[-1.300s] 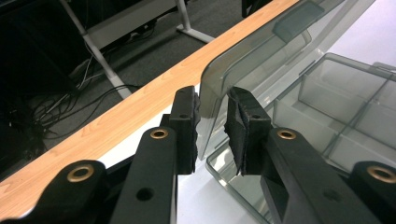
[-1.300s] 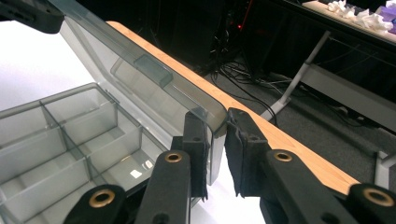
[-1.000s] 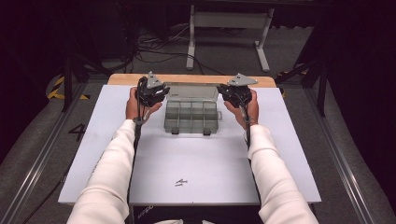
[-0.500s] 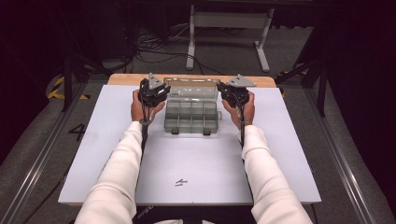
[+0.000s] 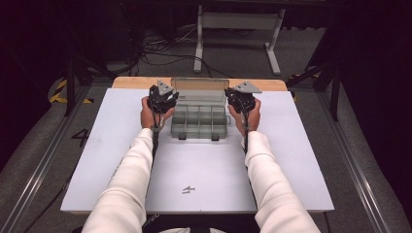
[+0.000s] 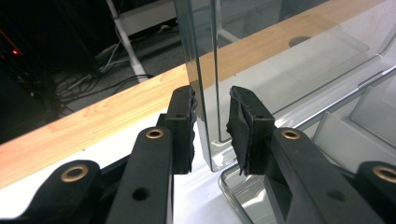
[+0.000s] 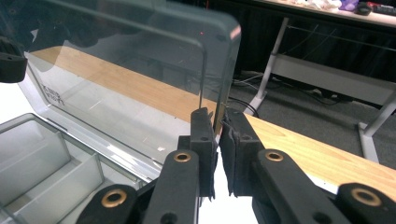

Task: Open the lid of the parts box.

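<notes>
A clear plastic compartment box (image 5: 199, 124) sits at the table's far middle with its lid (image 5: 200, 87) standing upright. My left gripper (image 5: 169, 94) straddles the lid's left edge. In the left gripper view the lid (image 6: 280, 70) runs between the jaws of my left gripper (image 6: 210, 126); one pad lies against it and the other stands a little off, so the gripper is open. My right gripper (image 5: 232, 96) is at the lid's right edge. In the right gripper view the right gripper (image 7: 218, 140) is shut, its pads pinching the edge of the lid (image 7: 116, 70) above the box base (image 7: 42, 163).
The white tabletop (image 5: 291, 160) has a bare wooden strip (image 5: 131, 82) along its far edge, just behind the box. Small dark bits (image 5: 188, 190) lie near the front edge. A white metal stand (image 5: 238, 22) and cables are on the floor beyond.
Both hands have come down a little and moved inward to the two side edges of the lid. The box itself has stayed in place.
</notes>
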`<state>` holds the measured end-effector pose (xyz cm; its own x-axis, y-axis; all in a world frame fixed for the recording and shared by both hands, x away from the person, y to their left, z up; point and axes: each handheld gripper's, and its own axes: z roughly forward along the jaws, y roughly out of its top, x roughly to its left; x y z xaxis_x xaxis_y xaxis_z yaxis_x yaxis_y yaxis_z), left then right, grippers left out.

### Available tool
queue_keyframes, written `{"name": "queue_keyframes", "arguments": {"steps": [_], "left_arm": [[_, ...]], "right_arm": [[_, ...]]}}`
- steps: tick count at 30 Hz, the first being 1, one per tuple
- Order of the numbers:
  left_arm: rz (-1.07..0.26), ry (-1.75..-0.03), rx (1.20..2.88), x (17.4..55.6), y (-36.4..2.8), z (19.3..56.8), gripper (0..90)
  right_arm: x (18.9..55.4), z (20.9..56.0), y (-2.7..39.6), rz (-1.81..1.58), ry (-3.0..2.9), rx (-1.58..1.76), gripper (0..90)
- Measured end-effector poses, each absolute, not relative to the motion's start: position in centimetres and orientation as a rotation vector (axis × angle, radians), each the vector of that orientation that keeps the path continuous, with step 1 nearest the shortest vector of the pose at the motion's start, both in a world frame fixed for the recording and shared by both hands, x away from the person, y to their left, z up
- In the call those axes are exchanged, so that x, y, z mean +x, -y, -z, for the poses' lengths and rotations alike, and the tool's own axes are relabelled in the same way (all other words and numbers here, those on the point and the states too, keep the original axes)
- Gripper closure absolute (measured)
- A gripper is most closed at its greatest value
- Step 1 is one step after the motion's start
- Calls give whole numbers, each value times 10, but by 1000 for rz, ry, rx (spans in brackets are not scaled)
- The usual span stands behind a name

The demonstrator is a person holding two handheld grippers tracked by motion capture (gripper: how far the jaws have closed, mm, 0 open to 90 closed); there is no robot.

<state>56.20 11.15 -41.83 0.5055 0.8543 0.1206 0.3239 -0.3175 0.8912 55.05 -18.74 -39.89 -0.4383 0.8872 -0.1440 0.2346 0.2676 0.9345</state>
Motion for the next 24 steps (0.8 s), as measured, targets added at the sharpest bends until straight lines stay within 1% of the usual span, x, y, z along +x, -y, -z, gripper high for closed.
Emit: {"name": "queue_keyframes", "arguments": {"steps": [4, 11, 14, 24], "left_arm": [[-759, -997, 1878, 564, -112, 424, 742], [-780, -1012, 1923, 568, -109, 429, 756], [-777, -1018, 1947, 570, -110, 432, 798], [-769, -1018, 1976, 574, -109, 437, 802]], "right_arm": [[553, 403, 186, -1167, -1843, 1032, 836], [560, 415, 184, -1119, -1880, 1060, 833], [563, 420, 184, -1106, -1896, 1072, 834], [568, 428, 183, -1065, -1937, 1084, 825]]}}
